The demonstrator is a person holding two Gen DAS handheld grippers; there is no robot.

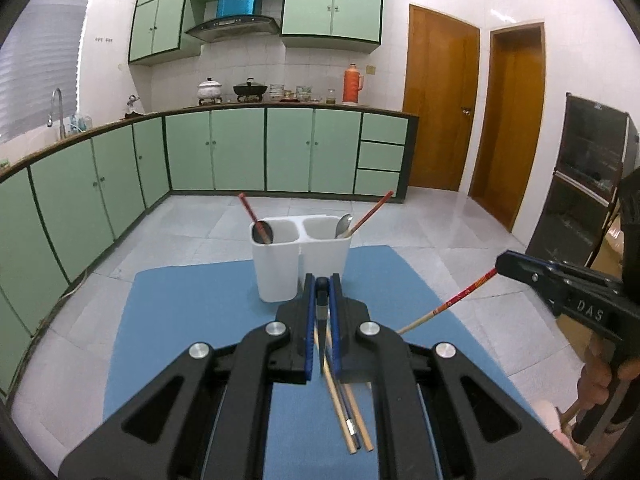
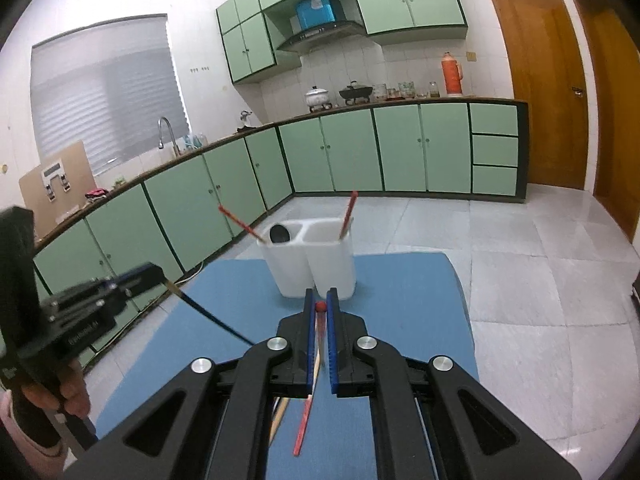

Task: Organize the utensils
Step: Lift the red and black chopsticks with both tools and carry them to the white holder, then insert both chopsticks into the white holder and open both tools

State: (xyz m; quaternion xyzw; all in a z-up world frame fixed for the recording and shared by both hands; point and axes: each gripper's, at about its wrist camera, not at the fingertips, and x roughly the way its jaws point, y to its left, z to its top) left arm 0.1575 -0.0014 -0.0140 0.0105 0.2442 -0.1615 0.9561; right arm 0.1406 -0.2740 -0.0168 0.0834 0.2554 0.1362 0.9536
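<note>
On the left of the scene, the left gripper (image 1: 322, 280) is held above a blue mat (image 1: 192, 312) with its blue-padded jaws nearly closed on a dark chopstick (image 2: 212, 317). From the right wrist view this chopstick runs from the jaws down and to the right, its pale end at the fingers and its dark length sloping toward the mat. In the left wrist view, loose chopsticks (image 1: 346, 408) lie on the mat below the jaws, pale wooden ones with a darker one among them.

In the middle, at the far edge of the mat, stands a white two-compartment utensil holder (image 1: 300, 256). Its left compartment holds a dark spoon (image 1: 263, 232) and a red chopstick (image 1: 250, 213) leaning out to the left. Its right compartment holds a metal spoon (image 1: 344, 225) and another red chopstick (image 1: 372, 212) leaning out to the right.

On the right, the right gripper (image 2: 320, 298) hangs over the mat just short of the holder, its jaws almost closed on a red-topped chopstick (image 1: 448, 306). In the left wrist view this chopstick slants from the jaws down and to the left, red and patterned near the fingers, pale wood at the free end. In the right wrist view its red end shows between the pads, and below the jaws a red stick (image 2: 302, 426) and a pale one (image 2: 280, 416) are seen against the mat
</note>
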